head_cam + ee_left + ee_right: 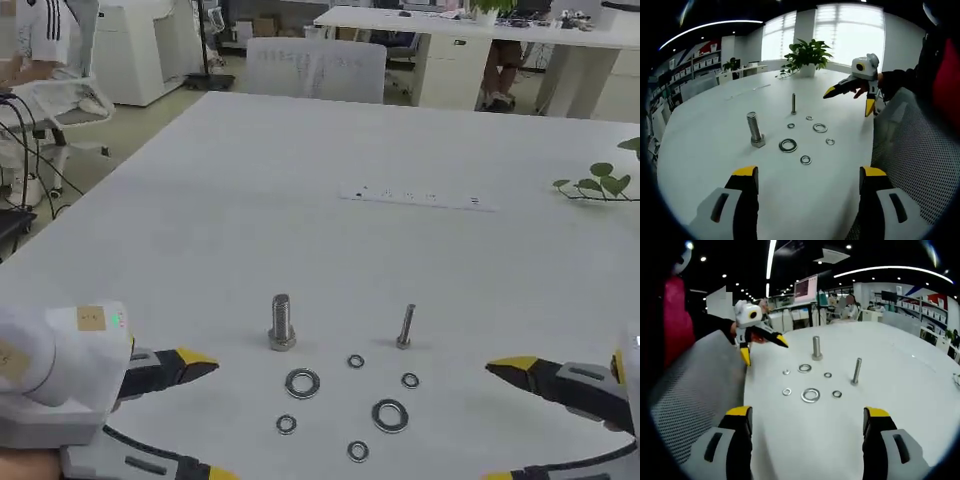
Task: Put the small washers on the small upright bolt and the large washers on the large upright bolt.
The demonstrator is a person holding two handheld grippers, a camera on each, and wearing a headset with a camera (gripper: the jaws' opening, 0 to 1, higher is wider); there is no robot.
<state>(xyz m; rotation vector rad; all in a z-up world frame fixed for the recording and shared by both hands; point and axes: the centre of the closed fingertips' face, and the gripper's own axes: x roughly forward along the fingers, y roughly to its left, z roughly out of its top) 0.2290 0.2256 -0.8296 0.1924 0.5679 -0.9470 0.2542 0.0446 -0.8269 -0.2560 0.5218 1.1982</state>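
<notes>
**On the white workbench: two upright bolts, six loose washers, both grippers released**

*Head view.* Toward the near edge of the workbench [300, 200], the large bolt [281, 322] stood upright on its hex head at left. The small bolt [406, 327] stood upright at right, well apart from it. Two large washers [302, 383] and four small washers [356, 361] lay flat in a loose cluster just in front of the bolts, none touching either one. The left gripper [205, 418] flanked the cluster on one side and the right gripper [500, 422] on the other. Each had its yellow-tipped jaws spread wide and held nothing. A power strip [415, 197] lay farther back.

*Left gripper view.* The left gripper [809, 175] showed parted, empty jaws. Beyond them stood the large bolt [755, 130], with the small bolt [793, 104] farther off. The large washers [788, 145] and small washers [805, 160] were scattered beside the bolts. The right gripper [847, 102] hovered open above the workbench edge, and a potted plant [807, 55] stood at the back.

*Right gripper view.* The right gripper [807, 412] was likewise spread and empty. The large bolt [816, 348] and small bolt [857, 371] stood behind the large washers [810, 395] and small washers [786, 391]. The left gripper [765, 353] hovered open near the workbench edge.
</notes>
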